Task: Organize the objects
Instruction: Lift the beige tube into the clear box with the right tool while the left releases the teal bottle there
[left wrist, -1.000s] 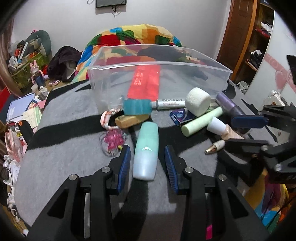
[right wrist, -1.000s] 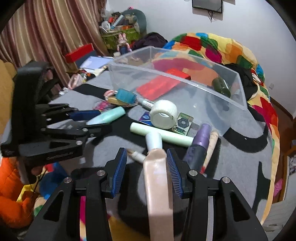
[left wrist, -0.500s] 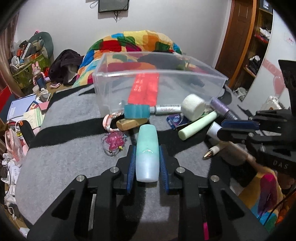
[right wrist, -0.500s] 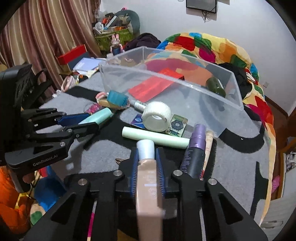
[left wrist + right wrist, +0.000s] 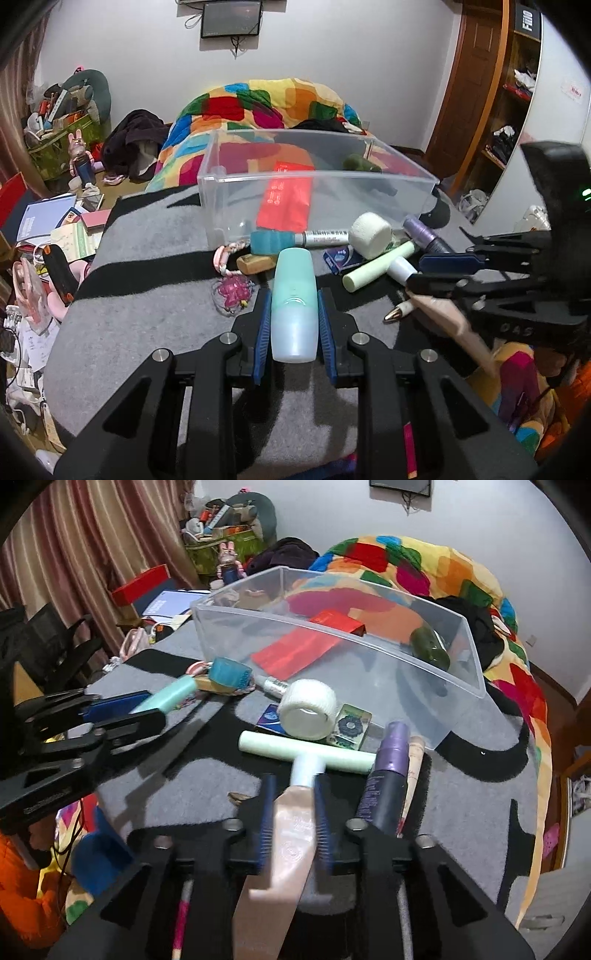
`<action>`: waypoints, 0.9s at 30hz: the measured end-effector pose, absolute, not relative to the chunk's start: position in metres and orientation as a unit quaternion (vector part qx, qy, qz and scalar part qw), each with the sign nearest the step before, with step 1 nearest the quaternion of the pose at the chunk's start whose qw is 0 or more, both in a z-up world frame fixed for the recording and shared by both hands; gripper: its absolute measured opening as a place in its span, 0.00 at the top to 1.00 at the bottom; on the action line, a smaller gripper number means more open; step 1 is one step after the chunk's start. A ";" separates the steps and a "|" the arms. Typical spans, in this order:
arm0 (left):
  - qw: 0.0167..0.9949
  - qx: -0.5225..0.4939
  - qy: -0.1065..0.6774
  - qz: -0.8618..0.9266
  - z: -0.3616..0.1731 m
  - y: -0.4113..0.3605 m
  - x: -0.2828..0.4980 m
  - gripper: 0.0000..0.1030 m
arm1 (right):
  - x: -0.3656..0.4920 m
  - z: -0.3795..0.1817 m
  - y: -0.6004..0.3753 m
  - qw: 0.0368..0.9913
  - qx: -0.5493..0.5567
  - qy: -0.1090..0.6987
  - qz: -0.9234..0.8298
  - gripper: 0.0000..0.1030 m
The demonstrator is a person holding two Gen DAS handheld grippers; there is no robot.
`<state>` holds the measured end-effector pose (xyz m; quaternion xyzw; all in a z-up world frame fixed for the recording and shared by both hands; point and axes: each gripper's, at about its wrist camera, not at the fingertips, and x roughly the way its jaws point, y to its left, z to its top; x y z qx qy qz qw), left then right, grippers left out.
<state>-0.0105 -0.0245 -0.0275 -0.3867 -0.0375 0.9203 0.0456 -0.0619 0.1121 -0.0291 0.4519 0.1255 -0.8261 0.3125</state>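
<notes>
**Mint bottle and beige tube both gripped, clear bin waiting behind**

Mint bottle (image 5: 294, 306) sits between the blue pads of my left tool (image 5: 294, 317), and the pads press on both its sides, so the left tool is closed on it. The bottle points away from me, toward the far clutter. In the right wrist view I see the same bottle (image 5: 168, 698) held at the left side.

My right tool (image 5: 294, 825) has the beige tube (image 5: 284, 845) between its pads, with the white cap pointing to the far side. Its jaws have just been opening a little, but the pads look to me to press on the tube; this part is blurred.

The clear bin (image 5: 314, 181) stands on the grey blanket (image 5: 147, 314), far from both tools. Inside it lie a red packet (image 5: 286, 201) and a dark green object (image 5: 360, 162).

Between the tools and the bin lie the other things: a white tape roll (image 5: 308, 709), a pale green stick (image 5: 306, 751), a purple bottle (image 5: 386, 771) just right of the tube, a teal cap on a marker (image 5: 271, 242) and a pink trinket (image 5: 232, 290).
</notes>
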 end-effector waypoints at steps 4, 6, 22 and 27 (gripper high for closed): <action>0.043 -0.368 -0.043 0.928 -0.014 -0.030 -0.012 0.76 | -0.067 -0.036 0.106 0.311 0.458 0.139 -0.821 0.74; 0.042 -0.360 -0.049 0.931 -0.008 -0.033 -0.014 0.76 | -0.069 -0.041 0.102 0.305 0.457 0.150 -0.822 0.74; 0.036 -0.319 -0.065 0.945 0.027 -0.039 -0.035 0.76 | -0.058 0.007 0.128 0.309 0.390 0.089 -0.863 0.82; 0.037 -0.310 -0.065 0.948 0.038 -0.038 -0.040 0.76 | -0.050 0.044 0.134 0.305 0.338 0.076 -0.887 0.82</action>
